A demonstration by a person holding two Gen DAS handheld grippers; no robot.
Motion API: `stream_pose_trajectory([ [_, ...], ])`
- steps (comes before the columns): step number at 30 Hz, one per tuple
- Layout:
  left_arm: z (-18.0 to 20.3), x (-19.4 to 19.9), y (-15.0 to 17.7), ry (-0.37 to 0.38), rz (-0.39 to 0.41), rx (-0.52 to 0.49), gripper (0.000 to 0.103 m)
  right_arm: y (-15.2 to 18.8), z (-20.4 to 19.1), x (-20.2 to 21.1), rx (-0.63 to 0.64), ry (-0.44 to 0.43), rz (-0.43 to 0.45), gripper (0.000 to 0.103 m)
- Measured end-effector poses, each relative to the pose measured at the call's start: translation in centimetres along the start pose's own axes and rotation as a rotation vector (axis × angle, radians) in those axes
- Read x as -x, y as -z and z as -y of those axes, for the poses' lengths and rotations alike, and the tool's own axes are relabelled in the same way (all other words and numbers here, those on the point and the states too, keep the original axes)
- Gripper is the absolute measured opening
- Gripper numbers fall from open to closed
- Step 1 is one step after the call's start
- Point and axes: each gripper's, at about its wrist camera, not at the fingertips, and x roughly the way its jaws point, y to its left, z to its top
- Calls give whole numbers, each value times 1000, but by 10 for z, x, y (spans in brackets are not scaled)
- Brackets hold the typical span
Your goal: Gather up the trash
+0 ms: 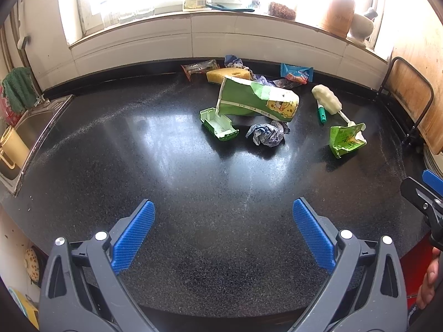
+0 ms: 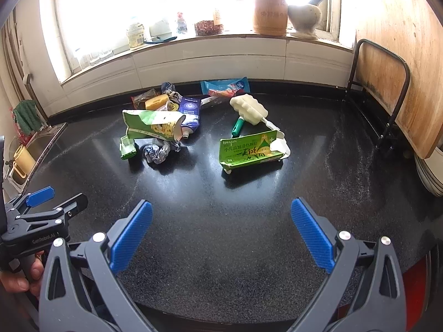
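Trash lies scattered toward the back of the dark speckled tabletop (image 1: 193,193), well ahead of both tongs and close to the white tiled wall under the window. Nearest the right tongs (image 2: 221,229) is a torn green box (image 2: 250,149), lying flat with its long axis running left to right across that camera's view, slightly right of centre; just behind it sit a white sponge brush (image 2: 249,108) with a teal handle.

Further left is the main cluster: a crushed green carton (image 1: 257,102) lying on its side, a small green plastic tray (image 1: 218,124) just beside its near end, and a crumpled wrapper ball (image 1: 267,134) in front of it. From the left tongs (image 1: 223,227) this cluster lies straight ahead and slightly right, so the left hand looks better placed for it, while the torn green box seems the right hand's natural pick.

Both tongs are spread wide with nothing between the blue pads; they hang above the bare near part of the tabletop, apparently touching nothing. No collecting bin shows in either view.
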Motion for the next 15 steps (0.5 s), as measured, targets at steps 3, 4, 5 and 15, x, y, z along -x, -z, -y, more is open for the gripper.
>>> stream_pose_trajectory([
  [3,1,0,0,-2,1,-5,97,0,0,0,-3,-1,0,97],
  [4,1,0,0,-1,1,-5,97,0,1,1,-3,-1,2,97],
  [5,0,0,-1,0,0,-4,97,0,0,1,-4,1,1,97],
  [15,1,-2,0,1,-5,-1,97,-1,1,1,-7,-2,1,97],
])
